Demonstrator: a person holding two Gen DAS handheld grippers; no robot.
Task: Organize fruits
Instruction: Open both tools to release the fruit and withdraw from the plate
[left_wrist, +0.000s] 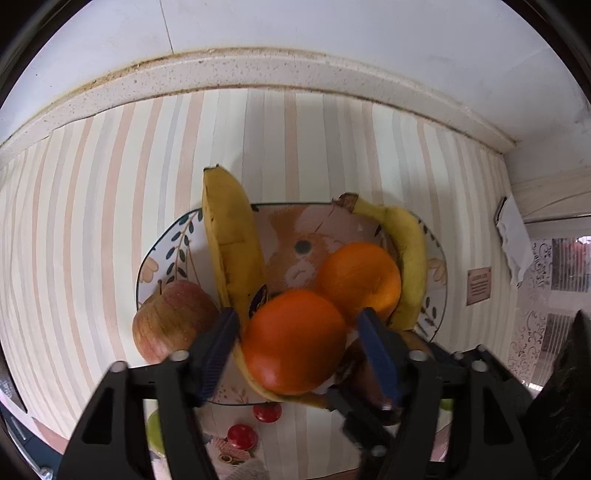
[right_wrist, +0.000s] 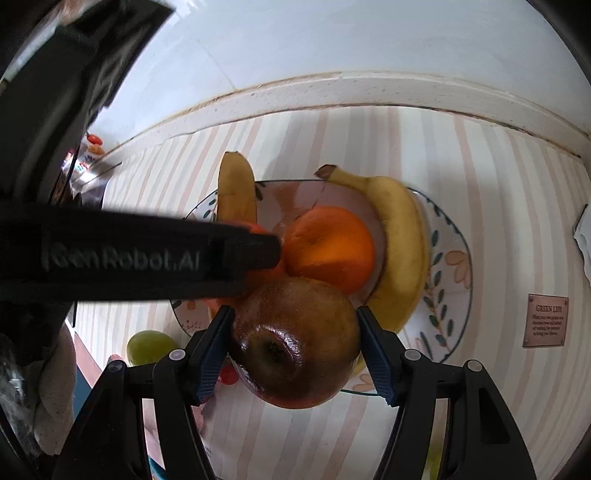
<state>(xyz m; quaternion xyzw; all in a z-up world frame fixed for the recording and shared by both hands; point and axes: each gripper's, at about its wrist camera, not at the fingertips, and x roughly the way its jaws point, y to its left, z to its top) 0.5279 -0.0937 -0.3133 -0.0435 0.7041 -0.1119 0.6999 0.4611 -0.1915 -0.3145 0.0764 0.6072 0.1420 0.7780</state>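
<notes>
A painted plate (left_wrist: 177, 243) (right_wrist: 450, 236) holds two bananas (left_wrist: 232, 243) (right_wrist: 399, 243) and an orange (left_wrist: 362, 277) (right_wrist: 332, 247). My left gripper (left_wrist: 295, 332) is shut on a second orange (left_wrist: 295, 343) just above the plate's near side. A pale red apple (left_wrist: 173, 321) rests on the plate's left rim. My right gripper (right_wrist: 295, 332) is shut on a dark red apple (right_wrist: 295, 343) over the plate's near edge. The left gripper's body (right_wrist: 129, 254) crosses the right wrist view from the left.
The plate sits on a striped cloth (left_wrist: 92, 221) against a speckled counter edge (left_wrist: 258, 70) and white wall. Small red fruits (left_wrist: 242, 435) and a green fruit (right_wrist: 149, 347) lie on the near side. A small brown label (right_wrist: 546, 319) lies to the right.
</notes>
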